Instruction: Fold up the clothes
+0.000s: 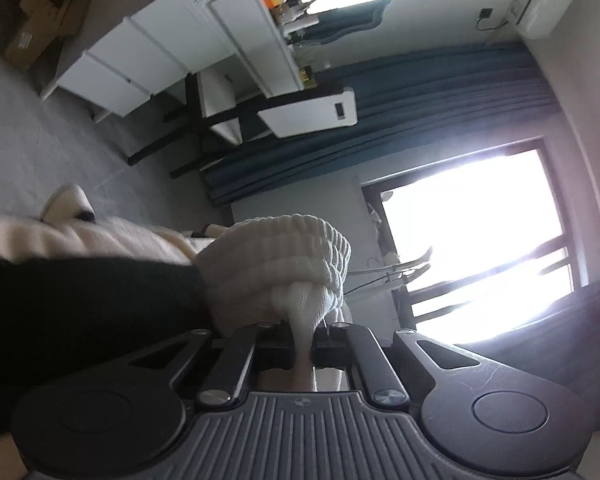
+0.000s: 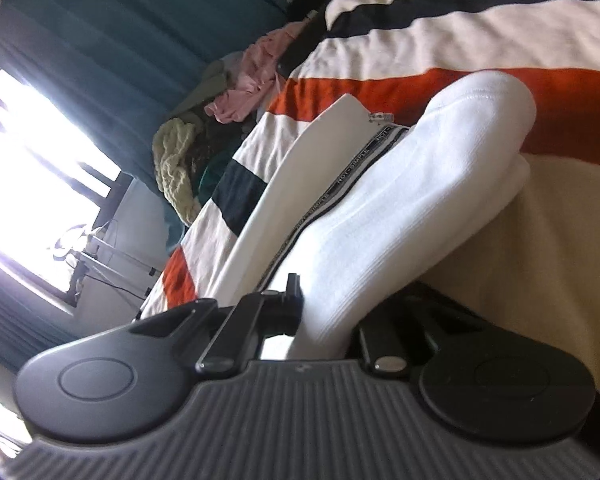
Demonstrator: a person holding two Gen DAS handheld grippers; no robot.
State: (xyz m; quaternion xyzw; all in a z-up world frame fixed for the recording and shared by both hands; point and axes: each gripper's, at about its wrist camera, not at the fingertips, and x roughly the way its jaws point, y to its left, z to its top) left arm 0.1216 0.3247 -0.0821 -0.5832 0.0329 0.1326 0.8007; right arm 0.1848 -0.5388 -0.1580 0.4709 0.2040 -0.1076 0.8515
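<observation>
Two tilted fisheye views looked along hand-held grippers in a bedroom. In the left wrist view, the left gripper (image 1: 302, 344) had its jaws pinched tight on a bunched fold of cream ribbed knit cuff (image 1: 284, 256), part of a cream garment that trailed away to the left beside a black sleeve (image 1: 92, 304). Behind stood a white cabinet (image 1: 140, 60), teal curtains (image 1: 420, 92) and a bright window (image 1: 472, 240).

In the right wrist view, the right gripper (image 2: 320, 320) was likewise clamped shut on a thick fold of a white garment (image 2: 400, 200) with a printed black-and-white tape trim (image 2: 340, 184). The garment rose from the jaws and draped over a striped bedspread (image 2: 460, 20) in orange, black and white. A pile of unfolded clothes (image 2: 204, 136) lay at the far edge of the bed near the curtains.

Judged from this, the folding was at an early stage: one garment was gripped at two points, apparently lifted, with no finished fold visible and the pile still waiting.
</observation>
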